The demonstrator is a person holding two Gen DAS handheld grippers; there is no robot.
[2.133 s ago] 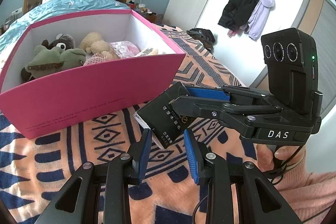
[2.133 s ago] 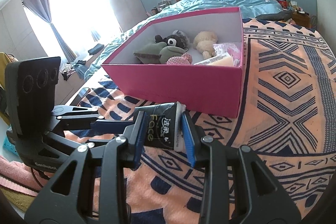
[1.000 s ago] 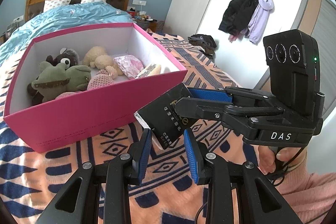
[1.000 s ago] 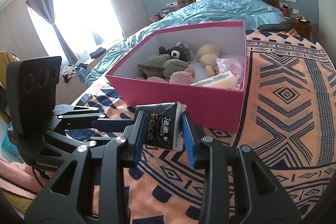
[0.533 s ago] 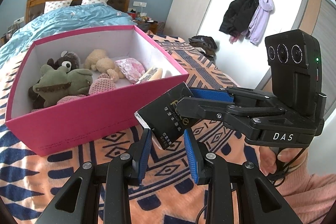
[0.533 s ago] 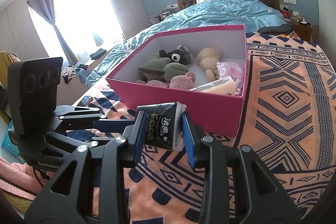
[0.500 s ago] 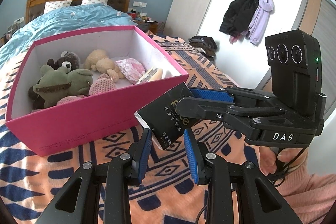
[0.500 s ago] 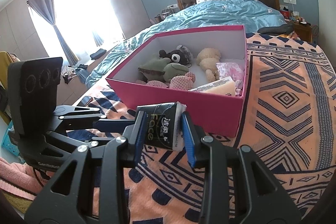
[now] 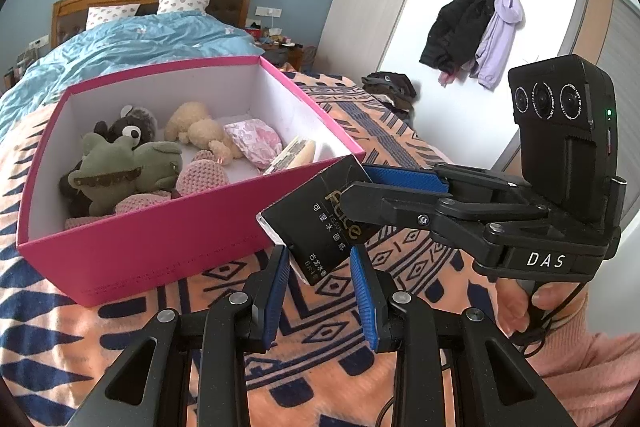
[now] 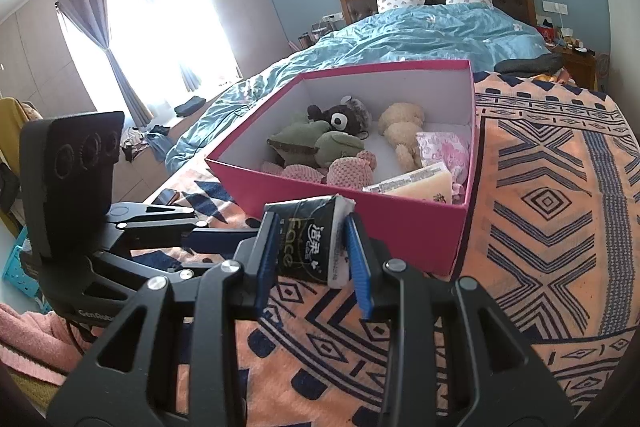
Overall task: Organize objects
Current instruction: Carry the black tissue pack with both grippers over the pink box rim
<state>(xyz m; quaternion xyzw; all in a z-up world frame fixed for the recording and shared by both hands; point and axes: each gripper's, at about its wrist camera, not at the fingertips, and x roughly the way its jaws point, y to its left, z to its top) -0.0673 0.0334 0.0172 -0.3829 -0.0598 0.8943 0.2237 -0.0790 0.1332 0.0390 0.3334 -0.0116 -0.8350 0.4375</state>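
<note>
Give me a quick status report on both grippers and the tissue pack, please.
Right gripper shut on black tissue pack, held clear of the blanket. Left gripper shut, empty. Pink box ahead, open top, toys inside; nothing in the way.

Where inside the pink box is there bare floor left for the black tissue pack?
Pink box: bare white floor runs along the far wall behind the beige plush. The near half is crowded with green frog, knitted toy and yellow packet.
</note>
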